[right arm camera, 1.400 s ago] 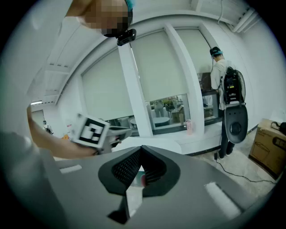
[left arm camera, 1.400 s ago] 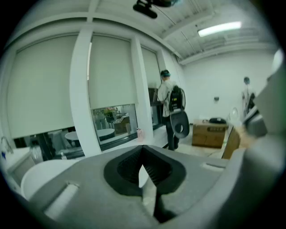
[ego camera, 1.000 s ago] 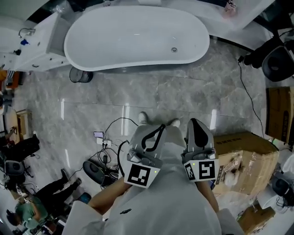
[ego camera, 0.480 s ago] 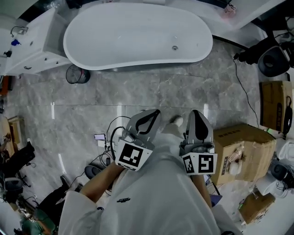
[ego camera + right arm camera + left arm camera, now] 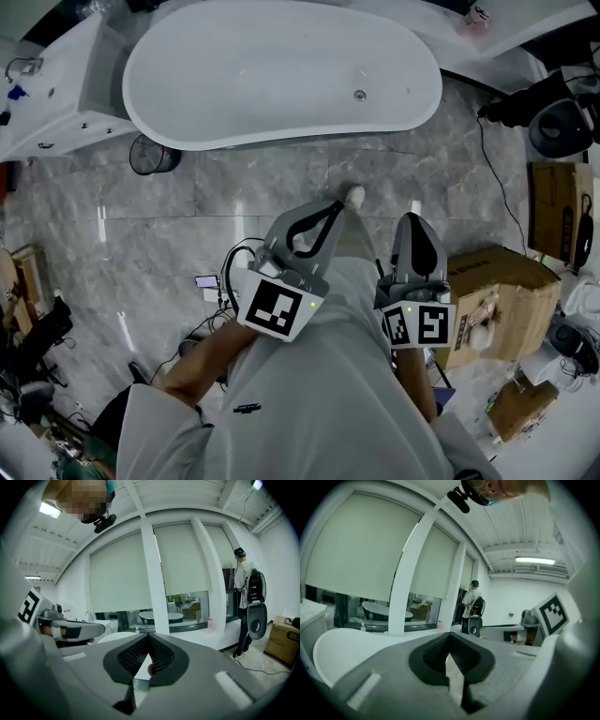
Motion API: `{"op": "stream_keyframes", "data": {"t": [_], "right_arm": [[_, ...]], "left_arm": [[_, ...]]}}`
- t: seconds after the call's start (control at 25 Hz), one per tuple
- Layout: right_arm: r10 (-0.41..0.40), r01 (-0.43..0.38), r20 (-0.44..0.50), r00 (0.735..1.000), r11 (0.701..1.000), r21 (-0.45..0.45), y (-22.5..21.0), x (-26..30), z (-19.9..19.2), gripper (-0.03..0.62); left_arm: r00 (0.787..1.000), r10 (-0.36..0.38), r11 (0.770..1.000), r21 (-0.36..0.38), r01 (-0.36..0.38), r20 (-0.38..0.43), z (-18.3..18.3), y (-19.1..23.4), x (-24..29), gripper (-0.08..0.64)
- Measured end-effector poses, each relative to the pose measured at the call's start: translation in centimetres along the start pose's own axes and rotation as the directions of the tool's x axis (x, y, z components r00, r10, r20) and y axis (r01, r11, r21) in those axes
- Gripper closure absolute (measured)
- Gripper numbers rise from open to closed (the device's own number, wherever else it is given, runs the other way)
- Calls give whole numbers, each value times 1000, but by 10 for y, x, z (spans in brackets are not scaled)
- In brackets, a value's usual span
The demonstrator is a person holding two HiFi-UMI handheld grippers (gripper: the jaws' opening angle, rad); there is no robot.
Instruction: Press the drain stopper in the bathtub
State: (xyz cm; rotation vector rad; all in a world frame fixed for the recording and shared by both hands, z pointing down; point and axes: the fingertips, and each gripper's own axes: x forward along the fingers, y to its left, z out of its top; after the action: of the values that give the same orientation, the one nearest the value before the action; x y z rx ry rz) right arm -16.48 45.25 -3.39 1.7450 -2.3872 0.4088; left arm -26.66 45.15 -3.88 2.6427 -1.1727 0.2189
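Observation:
A white oval bathtub (image 5: 187, 112) fills the top of the head view, several floor tiles away from me. Its small round drain stopper (image 5: 359, 95) sits in the tub floor toward the right end. My left gripper (image 5: 332, 209) is held in front of the white shirt, pointing toward the tub, jaws together and holding nothing. My right gripper (image 5: 416, 222) is beside it, also shut and empty. In the left gripper view the left gripper (image 5: 449, 639) points over the bathtub rim (image 5: 342, 644). The right gripper (image 5: 148, 638) looks toward a window wall.
A black waste basket (image 5: 148, 155) stands by the tub's left end and a white cabinet (image 5: 47, 103) beside that. Cables (image 5: 220, 281) lie on the grey marble floor. A cardboard box (image 5: 492, 291) is at my right. A person with a backpack (image 5: 243, 588) stands by the windows.
I have stepped closer to the tub, which now sits larger and nearer in the head view. Both grippers have moved forward with me, still shut.

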Motion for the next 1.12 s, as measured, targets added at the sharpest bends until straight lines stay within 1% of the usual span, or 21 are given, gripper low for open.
{"op": "stream_keyframes", "data": {"t": [0.12,0.2,0.28,0.4,0.44,0.56,0.6,0.68,0.76,0.84,0.92,1.0,1.12], "right_arm": [[8,-8,-14,1000,1000,3,-13,33,-1,586],[13,-13,-22,1000,1000,3,-26,53,0,586],[16,-16,-22,1000,1000,1,-45,75,6,586],[11,-10,-36,999,1000,21,-91,110,17,586],[10,-8,-46,999,999,31,-109,121,20,586],[19,-15,-76,997,998,57,-164,156,27,586],[27,-21,-90,996,998,67,-179,167,27,586],[42,-29,-127,991,994,108,-202,186,24,586],[52,-30,-150,987,989,142,-219,203,20,586],[54,-29,-160,986,988,154,-232,219,18,586],[48,-18,-175,983,985,169,-242,223,18,586],[29,3,-177,984,984,180,-250,231,23,586],[-9,40,-166,986,981,188,-259,250,37,586]], "left_arm": [[1000,5,997,-71,-5,-3,-3,4,24,560],[1000,-5,996,-93,2,-29,-9,9,45,560],[999,0,994,-110,-6,-50,-10,19,73,560],[997,7,994,-107,-15,-73,1,34,129,560],[996,3,995,-101,-12,-93,4,36,150,560],[984,-40,998,-56,31,-176,5,38,220,560],[982,-48,998,-46,40,-184,9,40,244,560],[980,-50,998,-52,41,-193,16,44,282,560],[976,-43,996,-79,26,-214,15,51,313,560],[973,-44,997,-69,29,-228,15,59,338,560],[966,-64,997,-61,51,-250,16,59,350,560],[959,-88,994,-82,68,-271,17,62,361,560],[957,-113,990,-115,85,-268,26,79,379,560]]}}
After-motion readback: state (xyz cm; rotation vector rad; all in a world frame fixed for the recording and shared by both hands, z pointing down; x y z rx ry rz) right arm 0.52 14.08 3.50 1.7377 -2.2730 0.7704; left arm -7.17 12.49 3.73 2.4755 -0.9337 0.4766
